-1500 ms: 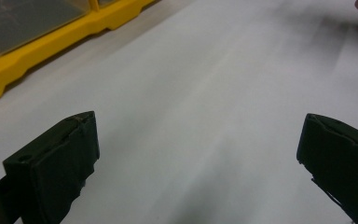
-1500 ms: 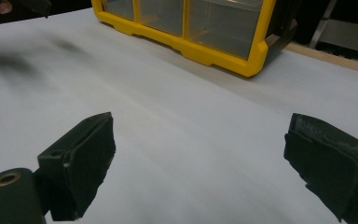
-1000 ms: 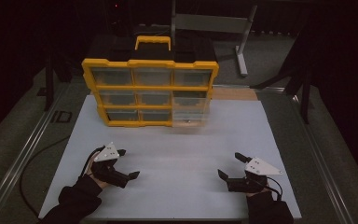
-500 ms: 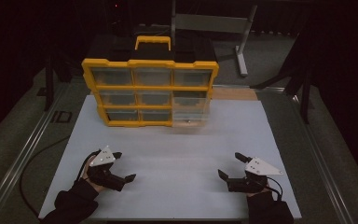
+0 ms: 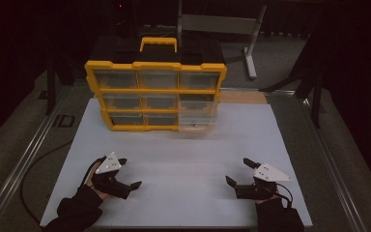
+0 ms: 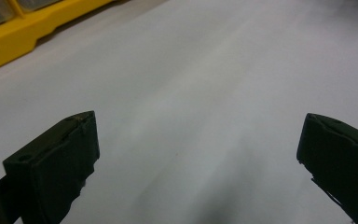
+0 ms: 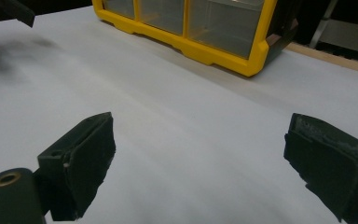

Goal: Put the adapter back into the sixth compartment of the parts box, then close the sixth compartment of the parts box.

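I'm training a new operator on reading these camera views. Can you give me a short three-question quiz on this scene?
1. True or false: the left gripper is shut on a drawer of the yellow organizer.
2. How many rows of clear drawers show on the organizer's front in the high view? A) two B) three C) five
3. Fill in: both grippers are over the white ____, on the person's side of the organizer.

Key
1. False. Its jaws stand wide apart with nothing between them, as do those of the right gripper.
2. B, three rows.
3. Board.
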`<state>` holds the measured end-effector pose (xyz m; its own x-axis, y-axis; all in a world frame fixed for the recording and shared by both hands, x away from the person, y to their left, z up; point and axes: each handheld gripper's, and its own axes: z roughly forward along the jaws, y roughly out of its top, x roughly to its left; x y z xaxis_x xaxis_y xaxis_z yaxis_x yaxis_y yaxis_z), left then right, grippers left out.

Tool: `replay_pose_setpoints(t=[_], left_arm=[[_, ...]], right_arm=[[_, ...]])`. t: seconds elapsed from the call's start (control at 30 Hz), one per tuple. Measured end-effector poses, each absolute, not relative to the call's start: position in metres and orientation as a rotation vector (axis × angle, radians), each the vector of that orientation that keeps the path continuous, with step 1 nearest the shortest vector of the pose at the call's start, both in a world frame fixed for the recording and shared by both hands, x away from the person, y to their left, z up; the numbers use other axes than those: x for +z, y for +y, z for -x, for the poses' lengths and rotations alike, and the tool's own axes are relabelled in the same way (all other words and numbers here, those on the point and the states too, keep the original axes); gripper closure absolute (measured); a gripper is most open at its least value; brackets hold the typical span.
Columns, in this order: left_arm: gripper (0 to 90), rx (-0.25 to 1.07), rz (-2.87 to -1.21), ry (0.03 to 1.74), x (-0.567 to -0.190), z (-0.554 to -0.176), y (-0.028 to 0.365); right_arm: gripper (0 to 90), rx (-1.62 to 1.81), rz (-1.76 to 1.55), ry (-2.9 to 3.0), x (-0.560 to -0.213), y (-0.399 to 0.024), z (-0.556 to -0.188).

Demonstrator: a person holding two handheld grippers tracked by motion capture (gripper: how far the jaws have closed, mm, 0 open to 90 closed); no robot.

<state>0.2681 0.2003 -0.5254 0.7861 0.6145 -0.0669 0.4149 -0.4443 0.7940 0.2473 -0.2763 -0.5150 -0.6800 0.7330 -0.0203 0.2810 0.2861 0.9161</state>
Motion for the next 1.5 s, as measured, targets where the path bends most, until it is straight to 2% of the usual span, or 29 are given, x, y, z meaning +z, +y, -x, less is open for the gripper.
replay_pose_setpoints(t=[0.9,1.5], left_arm=[[0.3,0.317,-2.094,0.769,-0.524,-0.265,0.201],[0.3,0.330,-2.103,0.770,-0.523,-0.264,0.200]], right_arm=[[8.4,1.374,-0.901,2.119,-0.514,-0.276,-0.247],[8.4,1.340,-0.858,2.107,-0.501,-0.272,-0.242]])
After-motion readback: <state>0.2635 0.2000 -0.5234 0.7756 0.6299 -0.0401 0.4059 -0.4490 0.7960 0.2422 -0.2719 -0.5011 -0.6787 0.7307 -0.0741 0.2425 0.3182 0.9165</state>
